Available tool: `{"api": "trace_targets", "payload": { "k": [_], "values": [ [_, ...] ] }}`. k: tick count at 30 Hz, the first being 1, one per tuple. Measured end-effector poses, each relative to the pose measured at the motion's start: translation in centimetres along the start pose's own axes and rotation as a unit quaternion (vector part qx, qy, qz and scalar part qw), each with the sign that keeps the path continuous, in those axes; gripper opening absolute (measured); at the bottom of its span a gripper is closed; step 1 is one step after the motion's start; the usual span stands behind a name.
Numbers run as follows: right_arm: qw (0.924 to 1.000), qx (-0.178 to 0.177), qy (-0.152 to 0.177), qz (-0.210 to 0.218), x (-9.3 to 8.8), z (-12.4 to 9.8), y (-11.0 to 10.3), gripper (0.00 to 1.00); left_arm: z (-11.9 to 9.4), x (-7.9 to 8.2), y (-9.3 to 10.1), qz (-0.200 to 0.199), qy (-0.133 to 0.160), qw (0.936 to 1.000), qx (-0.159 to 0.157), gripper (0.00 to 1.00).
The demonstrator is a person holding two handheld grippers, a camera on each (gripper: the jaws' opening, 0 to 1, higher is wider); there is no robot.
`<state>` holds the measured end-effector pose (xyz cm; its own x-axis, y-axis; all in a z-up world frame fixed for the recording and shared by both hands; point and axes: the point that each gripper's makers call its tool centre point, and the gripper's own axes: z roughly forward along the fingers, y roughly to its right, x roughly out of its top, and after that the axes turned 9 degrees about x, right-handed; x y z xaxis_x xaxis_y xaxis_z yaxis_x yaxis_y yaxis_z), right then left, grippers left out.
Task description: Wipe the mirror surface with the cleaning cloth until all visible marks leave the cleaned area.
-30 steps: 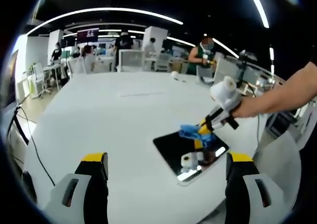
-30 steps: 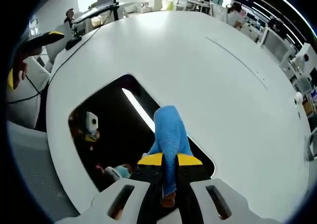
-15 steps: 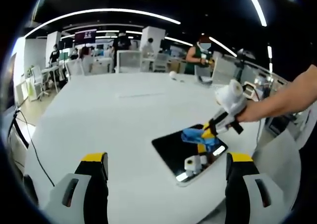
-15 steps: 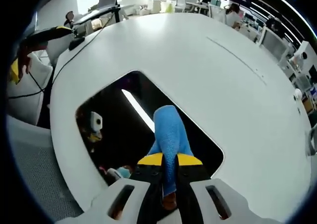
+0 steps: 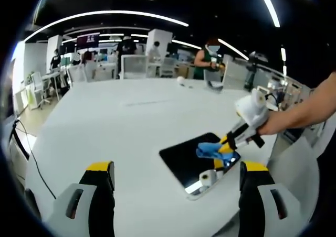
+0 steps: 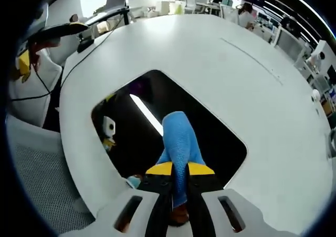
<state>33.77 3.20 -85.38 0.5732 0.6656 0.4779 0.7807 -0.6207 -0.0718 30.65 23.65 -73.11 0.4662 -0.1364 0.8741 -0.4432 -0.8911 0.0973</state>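
A dark rectangular mirror [image 5: 189, 158] [image 6: 199, 127] lies flat on the round white table [image 5: 121, 127] [image 6: 252, 74]. My right gripper [image 6: 179, 169] [image 5: 228, 143] is shut on a blue cleaning cloth [image 6: 179, 137] [image 5: 210, 150], whose free end rests on the glass near its middle. A person's hand holds that gripper, coming in from the right in the left gripper view. My left gripper [image 5: 173, 171] is open and holds nothing; it hangs above the table's near side, short of the mirror. The glass reflects ceiling lights and the gripper.
Office desks, chairs and several people stand beyond the table's far edge [image 5: 157, 64]. A small white object [image 5: 181, 80] sits far back on the table. A cable [image 5: 23, 148] hangs off the table's left side. A grey mesh chair seat [image 6: 42, 184] is below the table rim.
The right gripper has dragged the cloth across the mirror towards its near right part. The left gripper has stayed where it was.
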Motion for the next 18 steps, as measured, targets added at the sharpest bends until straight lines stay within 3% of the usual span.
{"api": "trace_targets", "payload": {
  "k": [18],
  "values": [
    [0.9999, 0.003, 0.005, 0.01, -1.5, -0.7, -2.0, 0.03, 0.4, 0.7, 0.8, 0.01, 0.006, 0.9998, -0.014, 1.0]
  ]
}}
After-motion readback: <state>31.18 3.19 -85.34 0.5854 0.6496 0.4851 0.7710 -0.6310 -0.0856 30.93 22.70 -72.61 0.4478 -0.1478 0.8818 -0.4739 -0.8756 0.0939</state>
